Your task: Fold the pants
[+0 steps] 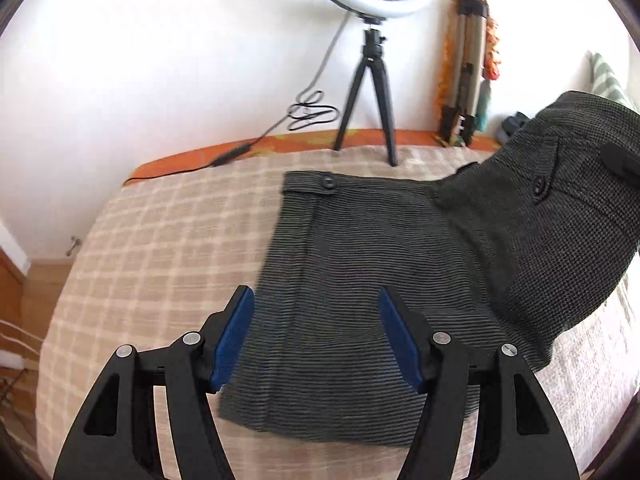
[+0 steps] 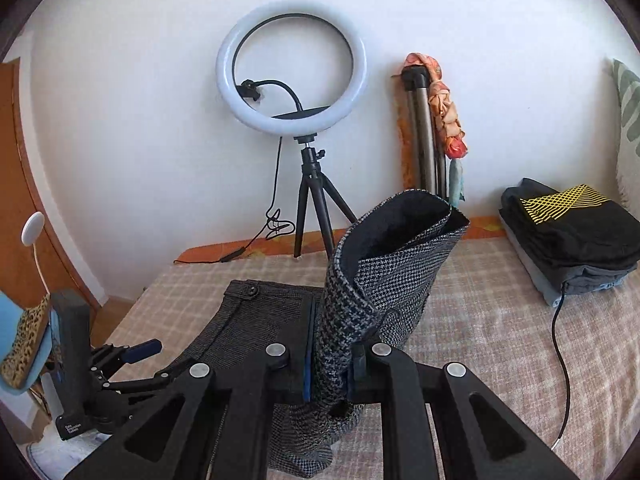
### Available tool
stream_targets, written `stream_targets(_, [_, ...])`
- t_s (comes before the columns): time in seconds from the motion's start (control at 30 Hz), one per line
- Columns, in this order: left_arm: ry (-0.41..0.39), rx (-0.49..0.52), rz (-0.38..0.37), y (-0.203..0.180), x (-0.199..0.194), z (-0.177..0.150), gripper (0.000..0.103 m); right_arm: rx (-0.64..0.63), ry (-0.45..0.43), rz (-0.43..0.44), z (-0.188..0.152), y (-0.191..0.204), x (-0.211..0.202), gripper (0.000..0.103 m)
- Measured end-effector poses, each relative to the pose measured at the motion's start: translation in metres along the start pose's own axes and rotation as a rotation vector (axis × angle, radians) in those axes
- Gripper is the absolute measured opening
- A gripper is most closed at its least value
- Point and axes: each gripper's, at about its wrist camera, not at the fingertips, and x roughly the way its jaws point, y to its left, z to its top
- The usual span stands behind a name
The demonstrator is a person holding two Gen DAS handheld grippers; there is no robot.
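Note:
Dark grey checked pants (image 1: pixel 360 300) lie folded on the plaid bedspread (image 1: pixel 168 248), waistband with a button toward the wall. My left gripper (image 1: pixel 316 340) is open, its blue pads (image 1: pixel 234 340) hovering over the near left part of the pants, holding nothing. My right gripper (image 2: pixel 332 364) is shut on a thick fold of the pants (image 2: pixel 380 280) and holds it lifted, standing up above the flat part (image 2: pixel 248 320). In the left wrist view that lifted part (image 1: pixel 560 208) hangs at the right. The left gripper also shows in the right wrist view (image 2: pixel 136 354) at lower left.
A ring light on a tripod (image 2: pixel 312 184) stands at the far edge of the bed, its cable (image 1: pixel 240 152) trailing left. A folded tripod with cloth (image 2: pixel 432 132) leans on the wall. A stack of folded clothes (image 2: pixel 568 236) sits at the right.

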Motion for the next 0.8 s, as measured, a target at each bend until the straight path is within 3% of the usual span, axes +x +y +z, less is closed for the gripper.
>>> stream_targets(0.13, [-0.019,-0.096,0.062,0.054,-0.019,-0.011,0.065,-0.098,0.011,0.026,0.002,0.041,0.014,0.010])
stream_targets(0.33, [-0.042,-0.200,0.118,0.106,-0.039,-0.025,0.065,-0.247,0.079,0.073,-0.009,0.107,0.052,0.010])
stream_targets(0.6, [-0.061,-0.242,0.146,0.138,-0.064,-0.043,0.065,-0.445,0.223,0.103,-0.056,0.190,0.121,0.009])
stream_targets(0.8, [-0.067,-0.237,0.156,0.143,-0.071,-0.047,0.065,-0.492,0.290,0.116,-0.080,0.215,0.147,0.009])
